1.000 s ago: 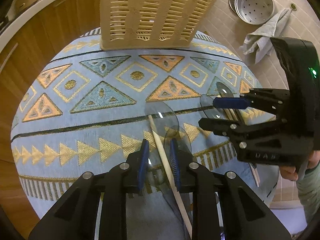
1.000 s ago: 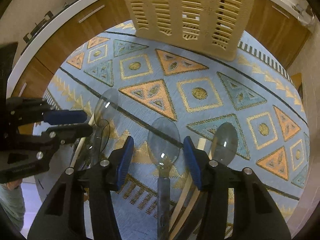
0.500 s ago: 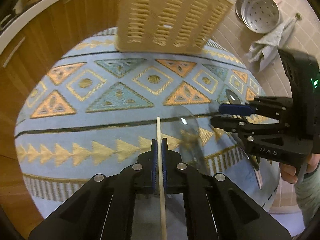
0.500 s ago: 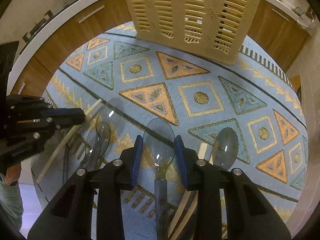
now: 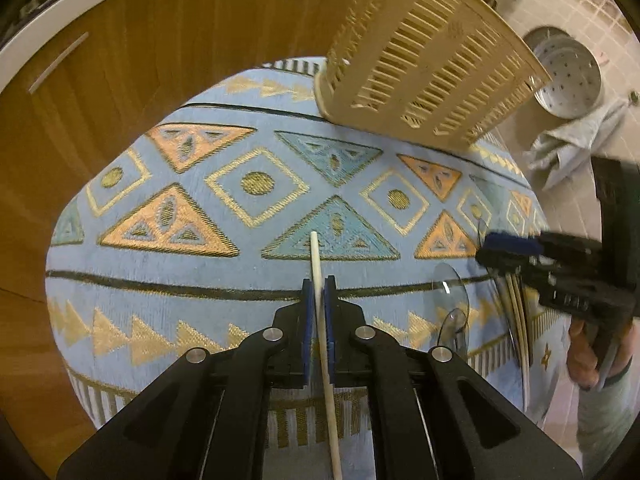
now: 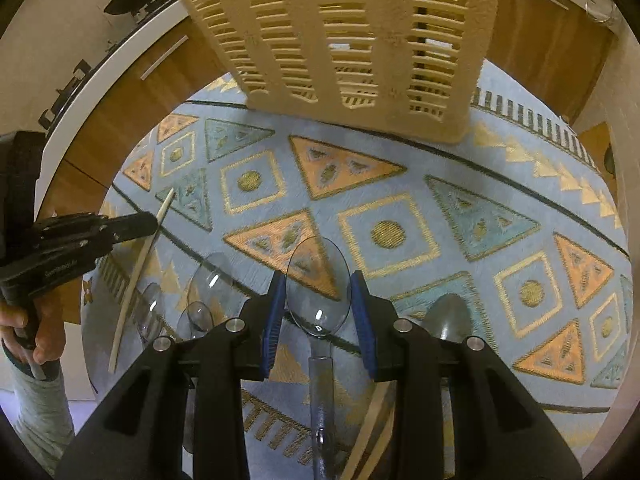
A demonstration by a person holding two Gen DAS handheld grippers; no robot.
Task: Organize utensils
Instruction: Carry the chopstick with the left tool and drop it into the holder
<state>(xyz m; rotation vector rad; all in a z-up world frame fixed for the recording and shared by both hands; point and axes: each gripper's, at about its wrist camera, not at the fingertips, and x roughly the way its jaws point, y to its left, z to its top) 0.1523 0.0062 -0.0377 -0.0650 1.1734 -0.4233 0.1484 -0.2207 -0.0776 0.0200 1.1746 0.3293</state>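
My left gripper (image 5: pixel 319 280) pinches a pale wooden chopstick (image 5: pixel 314 252) that sticks out past the pads, off the patterned tablecloth (image 5: pixel 240 280); its jaws are opening slightly. My right gripper (image 6: pixel 319 294) has the bowl of a clear plastic spoon (image 6: pixel 316 268) between its blue pads, which touch its edges while the jaws ease open. The right wrist view also shows the left gripper (image 6: pixel 148 222) with its chopstick (image 6: pixel 136 276) at the far left. Other clear spoons (image 6: pixel 208 276) and chopsticks (image 6: pixel 372 432) lie on the cloth. A beige slatted basket (image 6: pixel 352 28) stands at the table's far side.
Wooden cabinets (image 5: pixel 120 80) with a white counter edge ring the round table. On the tiled floor to the right lie a perforated metal tray (image 5: pixel 568 76) and a grey towel (image 5: pixel 572 148). A person's hand (image 5: pixel 584 356) grips the right gripper's handle.
The left gripper closed on the chopstick and swung left with it, away from the spoons. The right gripper's pads closed in on the clear spoon's bowl and it edged toward the basket.
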